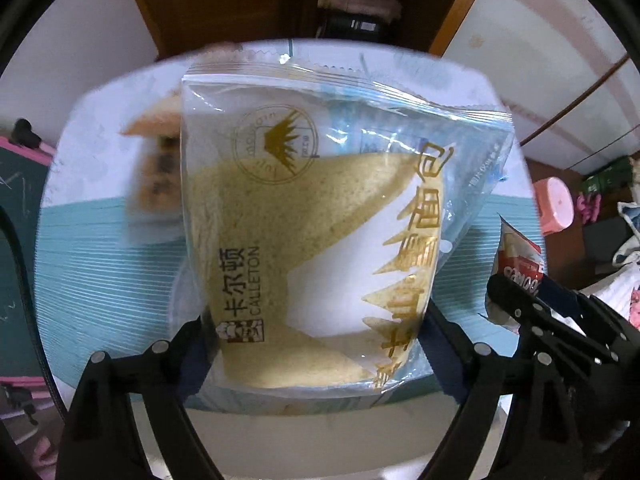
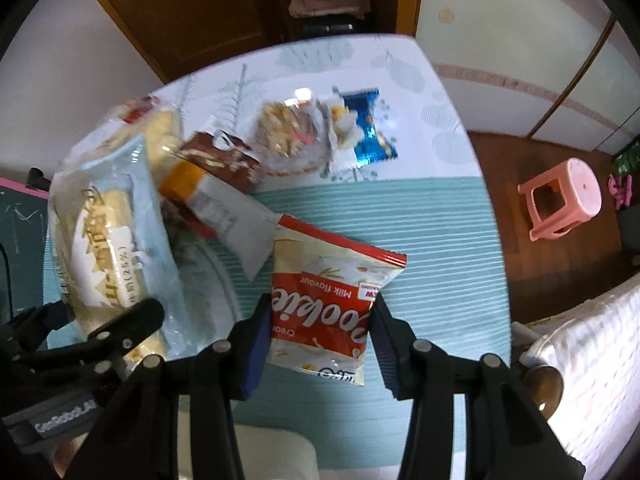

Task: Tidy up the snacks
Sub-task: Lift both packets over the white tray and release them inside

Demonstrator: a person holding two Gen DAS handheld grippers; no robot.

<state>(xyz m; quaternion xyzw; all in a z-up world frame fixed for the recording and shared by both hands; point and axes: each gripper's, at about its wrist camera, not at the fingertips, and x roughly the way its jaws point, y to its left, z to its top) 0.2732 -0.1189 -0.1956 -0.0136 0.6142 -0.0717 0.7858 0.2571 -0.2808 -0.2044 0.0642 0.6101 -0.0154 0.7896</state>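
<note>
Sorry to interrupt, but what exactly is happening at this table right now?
A person is sorting snacks with two handheld grippers. The left gripper holds a Calleton bread packet above the table. The right gripper is clamped on a red cookie bag. Several other snack packets lie unsorted further back.

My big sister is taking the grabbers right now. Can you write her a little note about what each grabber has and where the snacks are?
Left gripper: shut on the bread packet, held up above the table.
Right gripper: shut on the red cookie bag, low over the table's striped part.
Still on the table: an orange and white packet, a brown packet, a clear bag of snacks and a blue packet, loosely bunched.
Done: two snacks picked up. Left: put both down, then sort the rest. No box or tray is in view.
</note>
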